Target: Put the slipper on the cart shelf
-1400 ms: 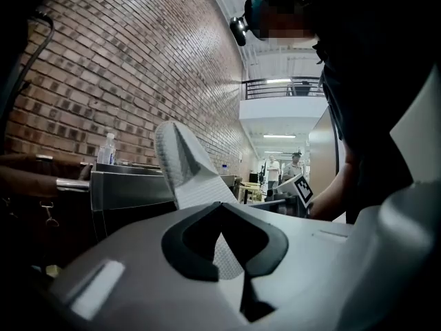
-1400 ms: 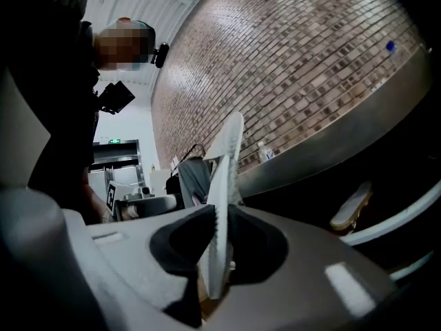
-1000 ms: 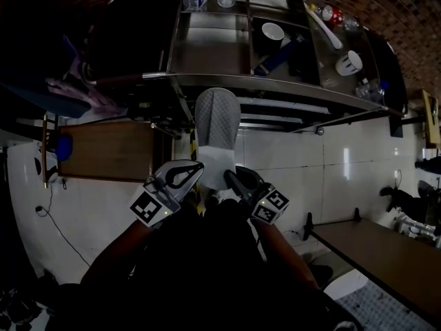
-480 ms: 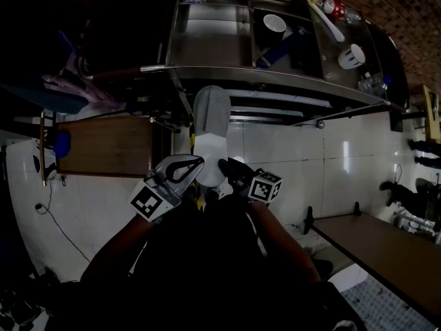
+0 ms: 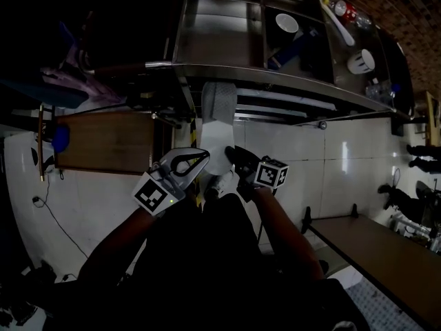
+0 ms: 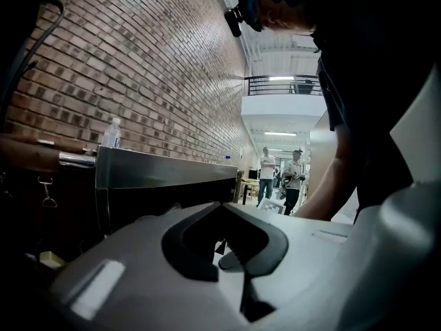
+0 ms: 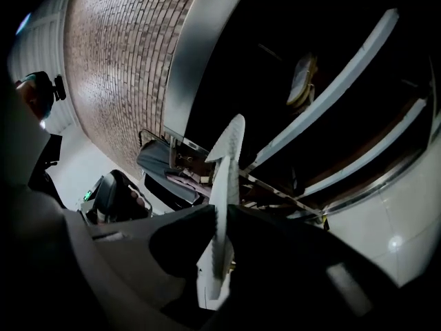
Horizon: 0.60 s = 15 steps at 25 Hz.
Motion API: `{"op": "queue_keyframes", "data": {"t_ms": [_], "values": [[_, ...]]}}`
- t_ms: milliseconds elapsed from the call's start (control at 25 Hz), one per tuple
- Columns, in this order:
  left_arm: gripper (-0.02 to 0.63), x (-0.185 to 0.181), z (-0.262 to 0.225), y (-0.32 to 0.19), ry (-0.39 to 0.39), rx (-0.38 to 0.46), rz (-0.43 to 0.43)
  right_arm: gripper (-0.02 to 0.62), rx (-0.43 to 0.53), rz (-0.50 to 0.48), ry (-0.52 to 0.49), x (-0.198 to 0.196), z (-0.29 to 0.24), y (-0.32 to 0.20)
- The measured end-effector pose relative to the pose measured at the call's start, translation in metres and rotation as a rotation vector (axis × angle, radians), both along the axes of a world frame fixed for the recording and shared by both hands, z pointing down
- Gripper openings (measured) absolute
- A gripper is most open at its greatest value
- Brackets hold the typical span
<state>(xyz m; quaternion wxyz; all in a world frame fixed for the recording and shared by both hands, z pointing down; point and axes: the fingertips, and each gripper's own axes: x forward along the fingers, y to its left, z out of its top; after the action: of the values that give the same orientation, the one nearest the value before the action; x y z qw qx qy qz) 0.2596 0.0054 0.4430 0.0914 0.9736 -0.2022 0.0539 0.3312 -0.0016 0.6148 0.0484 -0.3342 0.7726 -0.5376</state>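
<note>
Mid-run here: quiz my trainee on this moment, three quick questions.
1. True or false: the left tongs grip the slipper.
2. The slipper's toe points: A toward the cart, B away from it, C straight up.
3. Fill in: the white cups stand on the cart's ___ tier.
Key: 1 false, the right tongs hold it; 2 A; 3 top.

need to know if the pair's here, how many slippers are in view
1. The white fabric slipper is clamped by its near end in the right gripper, its far end pointing toward the steel cart. A second may be hidden in the dark areas.
</note>
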Motion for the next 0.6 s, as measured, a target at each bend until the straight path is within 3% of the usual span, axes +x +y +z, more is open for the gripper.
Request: {"op": "queue_keyframes", "data": {"t_ms": [200,320,600], "values": [[0.003,0.003,0.002,-0.01,0.012,0.0,-0.009,0.06,-0.035,0.046,-0.032,0.012,0.012,-0.034],[0.003,0.008,0.005,-0.015,0.013,-0.005,-0.005,0.06,-0.006,0.045,-0.06,0.013,0.01,-0.061],[0.003,0.017,0.01,-0.034,0.029,0.001,-0.006,0.06,-0.001,0.071,-0.037,0.018,0.023,-0.113]]}}
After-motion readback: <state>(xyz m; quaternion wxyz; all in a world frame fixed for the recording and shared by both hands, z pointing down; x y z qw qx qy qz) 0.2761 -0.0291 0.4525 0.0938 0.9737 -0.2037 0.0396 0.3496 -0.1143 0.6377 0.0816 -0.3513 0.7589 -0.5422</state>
